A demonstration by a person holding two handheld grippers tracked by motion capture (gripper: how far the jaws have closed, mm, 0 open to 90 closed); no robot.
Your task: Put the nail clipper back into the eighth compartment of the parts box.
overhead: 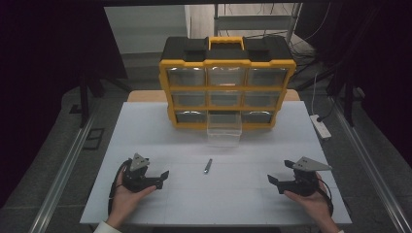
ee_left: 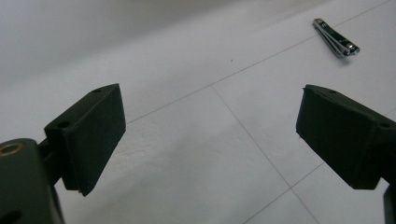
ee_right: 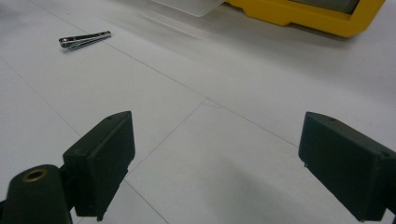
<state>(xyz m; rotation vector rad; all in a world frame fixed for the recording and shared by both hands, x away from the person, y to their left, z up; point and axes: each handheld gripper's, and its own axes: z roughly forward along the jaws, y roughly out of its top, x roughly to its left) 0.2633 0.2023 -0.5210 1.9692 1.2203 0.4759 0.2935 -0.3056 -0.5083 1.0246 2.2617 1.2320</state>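
A small metal nail clipper (overhead: 208, 166) lies on the white table (overhead: 145, 126) between the two hands, in front of a yellow and black drawer organizer (overhead: 227, 82). Its bottom middle clear drawer (overhead: 224, 130) is pulled out. My left gripper (overhead: 163, 175) rests low at the front left, open, with nothing between its jaws; the nail clipper (ee_left: 336, 38) lies ahead to its upper right. My right gripper (overhead: 272, 182) sits at the front right, open and empty too, with the nail clipper (ee_right: 85, 39) at its far left and the organizer's yellow base (ee_right: 308, 16) beyond.
A white power strip (overhead: 320, 126) lies at the table's right edge. Metal rails run along both sides of the table. The organizer stands at the back centre; flat table surface lies between the grippers and the clipper.
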